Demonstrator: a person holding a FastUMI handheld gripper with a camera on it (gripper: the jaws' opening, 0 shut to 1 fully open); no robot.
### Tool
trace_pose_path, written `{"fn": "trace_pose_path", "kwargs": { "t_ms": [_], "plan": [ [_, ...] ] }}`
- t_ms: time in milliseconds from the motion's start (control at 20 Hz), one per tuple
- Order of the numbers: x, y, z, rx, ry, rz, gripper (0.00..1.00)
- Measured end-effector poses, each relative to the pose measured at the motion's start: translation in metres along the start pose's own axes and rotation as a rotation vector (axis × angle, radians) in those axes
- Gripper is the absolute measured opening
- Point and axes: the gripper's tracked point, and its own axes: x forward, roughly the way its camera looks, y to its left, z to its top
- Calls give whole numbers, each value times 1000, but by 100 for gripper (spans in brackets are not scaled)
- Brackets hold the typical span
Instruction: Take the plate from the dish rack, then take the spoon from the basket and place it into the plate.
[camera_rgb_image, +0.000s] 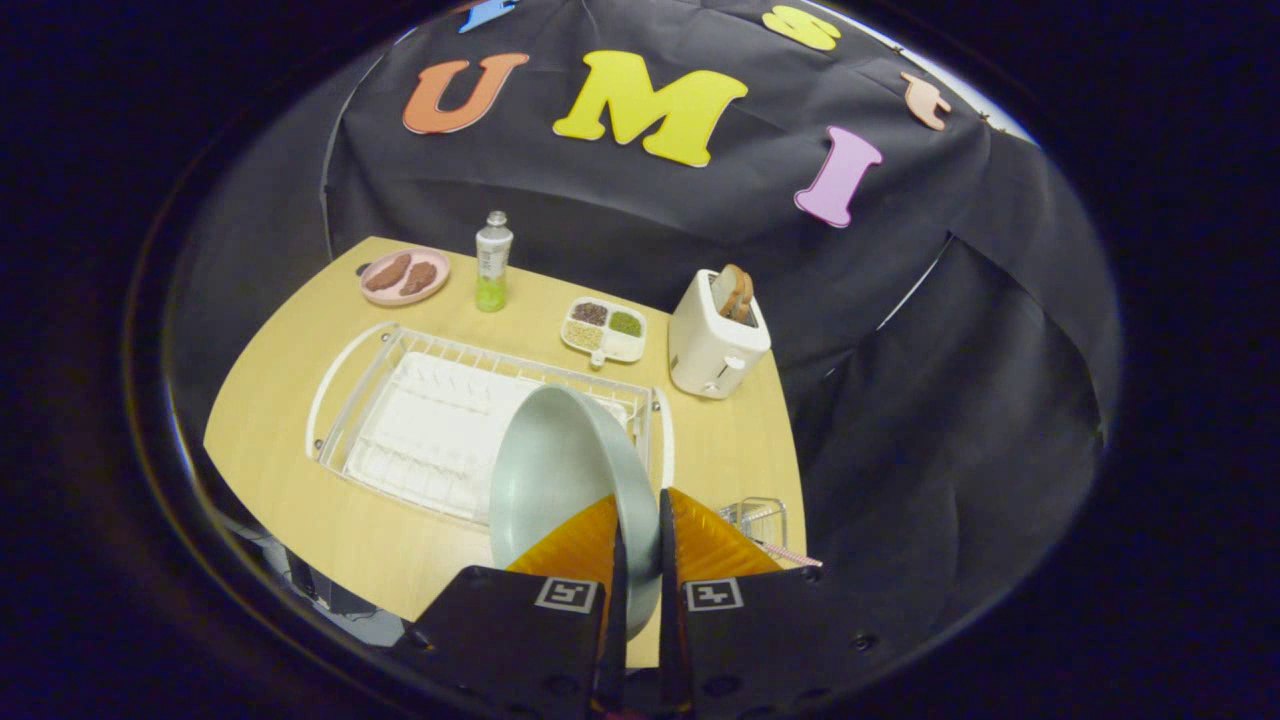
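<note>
gripper (638, 525) clamped on plate (560, 470) rim, both fingers pressing, plate held on edge above dish rack (400, 400). basket (757, 520) just right of fingers on counter (300, 400).

Black cloth wall (620, 230), wooden table (300, 400)

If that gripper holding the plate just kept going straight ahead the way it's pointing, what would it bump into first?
The gripper is shut on the grey plate, held on edge. Straight ahead and below lies the white dish rack, so the plate would probably hit the rack first. Depth is hard to judge here; the toaster sits off to the side.
</note>
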Motion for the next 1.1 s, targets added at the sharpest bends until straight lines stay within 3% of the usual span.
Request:
{"fn": "trace_pose_path", "kwargs": {
  "t_ms": [300, 500, 850, 1100],
  "plan": [
    [11, 37, -80, 27, 0, 71, 18],
    [42, 62, -135, 127, 49, 183, 18],
    [79, 53, -176, 254, 3, 239, 19],
    [114, 44, -208, 353, 23, 284, 26]
  ]
}}
